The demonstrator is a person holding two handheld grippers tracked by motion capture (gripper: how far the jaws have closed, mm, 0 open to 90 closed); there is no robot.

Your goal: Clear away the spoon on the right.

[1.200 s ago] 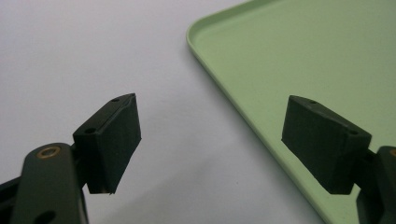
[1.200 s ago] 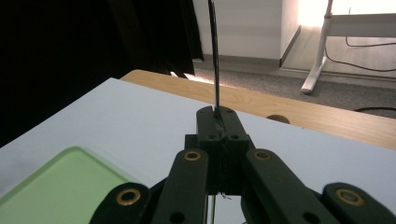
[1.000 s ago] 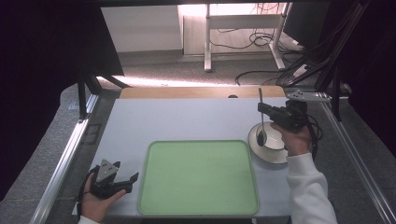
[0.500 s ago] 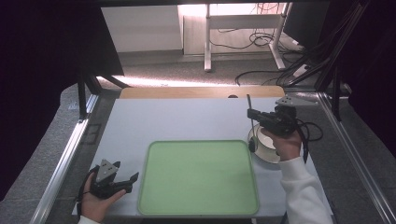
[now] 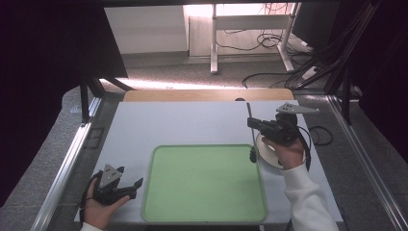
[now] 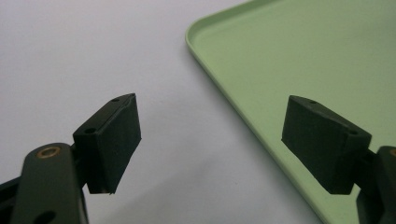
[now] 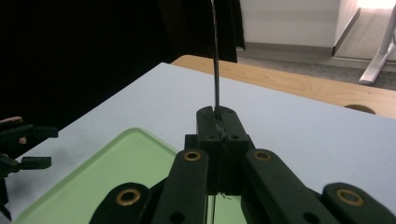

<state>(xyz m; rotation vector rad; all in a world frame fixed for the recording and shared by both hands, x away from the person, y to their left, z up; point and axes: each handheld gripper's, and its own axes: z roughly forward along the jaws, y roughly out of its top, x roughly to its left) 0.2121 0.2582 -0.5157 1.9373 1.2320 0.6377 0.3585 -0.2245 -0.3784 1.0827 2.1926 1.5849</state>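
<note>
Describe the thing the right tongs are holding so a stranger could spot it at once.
Find the green tray mid-table, then the white dish off its right edge. Above that dish, the right tongs pinch a thin dark utensil upright: the one slender stick there, with a small dark rounded lower end.

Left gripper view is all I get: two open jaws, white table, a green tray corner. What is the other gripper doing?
Observer: The right gripper is shut on a thin dark utensil that stands upright between its jaws.
Operator: Where is it over the table?
Observer: At the right edge of the green tray, beside a white dish.
Operator: Which end points down?
Observer: A dark, rounded end hangs at the tray's rim; I cannot tell whether it is a spoon.
</note>
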